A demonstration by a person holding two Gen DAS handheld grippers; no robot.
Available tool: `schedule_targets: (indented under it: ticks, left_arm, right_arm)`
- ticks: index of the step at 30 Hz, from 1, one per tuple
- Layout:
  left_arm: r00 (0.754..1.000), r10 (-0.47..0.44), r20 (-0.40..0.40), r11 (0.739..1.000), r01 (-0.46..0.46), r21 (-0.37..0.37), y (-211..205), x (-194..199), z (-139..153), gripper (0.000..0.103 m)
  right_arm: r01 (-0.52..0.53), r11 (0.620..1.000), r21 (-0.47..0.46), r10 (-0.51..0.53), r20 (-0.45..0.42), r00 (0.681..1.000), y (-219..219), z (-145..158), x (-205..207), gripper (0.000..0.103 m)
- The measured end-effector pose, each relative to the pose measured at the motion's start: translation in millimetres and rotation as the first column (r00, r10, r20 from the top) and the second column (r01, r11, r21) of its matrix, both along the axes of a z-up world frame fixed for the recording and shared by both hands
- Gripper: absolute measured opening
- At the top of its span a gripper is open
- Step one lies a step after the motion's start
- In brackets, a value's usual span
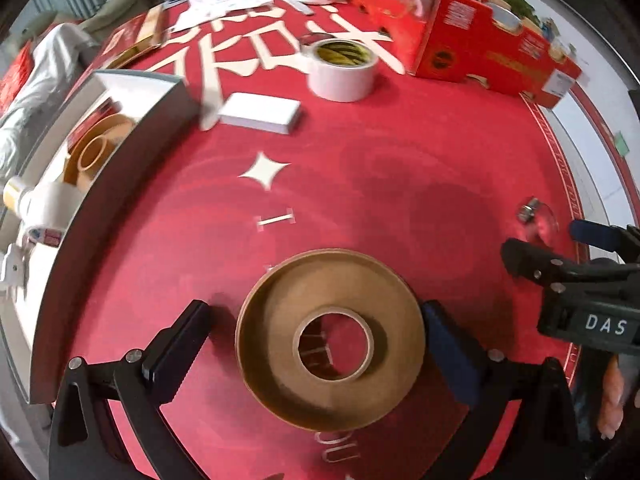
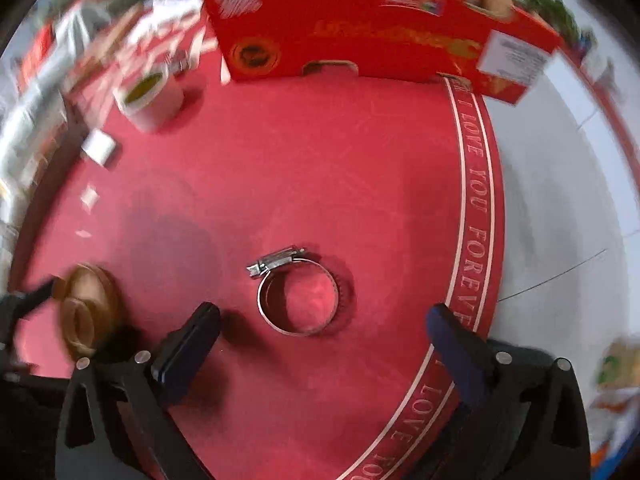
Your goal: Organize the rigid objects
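Observation:
A brown tape roll (image 1: 330, 338) lies flat on the red tablecloth between the fingers of my left gripper (image 1: 316, 332), which is open; its right finger (image 1: 448, 352) is at the roll's side, its left finger stands apart. The roll also shows blurred in the right wrist view (image 2: 86, 312). A metal hose clamp (image 2: 298, 294) lies on the cloth between the fingers of my open right gripper (image 2: 322, 330), touching neither. The clamp (image 1: 534, 212) and right gripper (image 1: 560, 252) show in the left wrist view. A grey tray (image 1: 132, 128) at left holds another brown tape roll (image 1: 98, 148).
A white tape roll (image 1: 342, 70) and a white box (image 1: 260, 112) lie farther back. A long red carton (image 1: 480, 48) stands at the back right, also in the right wrist view (image 2: 360, 28). The tablecloth's edge (image 2: 476, 208) runs on the right, with pale floor beyond.

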State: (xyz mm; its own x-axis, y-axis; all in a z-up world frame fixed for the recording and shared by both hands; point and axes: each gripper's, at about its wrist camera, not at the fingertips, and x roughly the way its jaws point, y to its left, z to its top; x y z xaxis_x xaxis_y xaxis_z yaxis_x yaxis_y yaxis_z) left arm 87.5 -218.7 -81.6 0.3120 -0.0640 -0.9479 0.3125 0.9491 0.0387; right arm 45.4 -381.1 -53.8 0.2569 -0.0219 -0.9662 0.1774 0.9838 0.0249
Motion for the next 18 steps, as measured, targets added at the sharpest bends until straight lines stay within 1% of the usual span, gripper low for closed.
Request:
schedule_targets:
  ticks: [5, 8, 9, 12, 14, 18]
  left_arm:
    - [0.999, 0.023, 0.034, 1.0, -0.023, -0.012, 0, -6, -4, 0.103]
    - [0.999, 0.034, 0.034, 0.999, -0.034, -0.011, -2, -12, -3, 0.103]
    - [0.999, 0.036, 0.032, 0.999, -0.036, -0.012, 1, -13, 7, 0.103]
    - [0.999, 0.035, 0.037, 0.999, -0.035, -0.013, 3, -5, 3, 0.103]
    - [0.998, 0.038, 0.046, 0.999, -0.037, -0.016, 3, -15, 7, 0.103]
    - [0.997, 0.05, 0.054, 0.999, -0.049, -0.018, 2, -17, 8, 0.103]
  right_arm:
    - [-0.001, 1.0, -0.008, 0.001, 0.018, 1.0, 1, -1, -2, 0.103]
    - [0.002, 1.0, -0.006, -0.002, 0.016, 1.0, 0, -1, -3, 0.103]
    - [0.002, 1.0, -0.006, -0.002, 0.017, 1.0, 0, -1, -2, 0.103]
    - [0.004, 1.0, -0.006, -0.004, 0.023, 1.0, -1, 0, -4, 0.103]
    - [0.003, 1.0, -0.01, -0.002, 0.033, 0.999, 4, -1, 0, 0.103]
    - [0.006, 1.0, -0.014, -0.005, 0.046, 0.999, 5, 2, -3, 0.103]
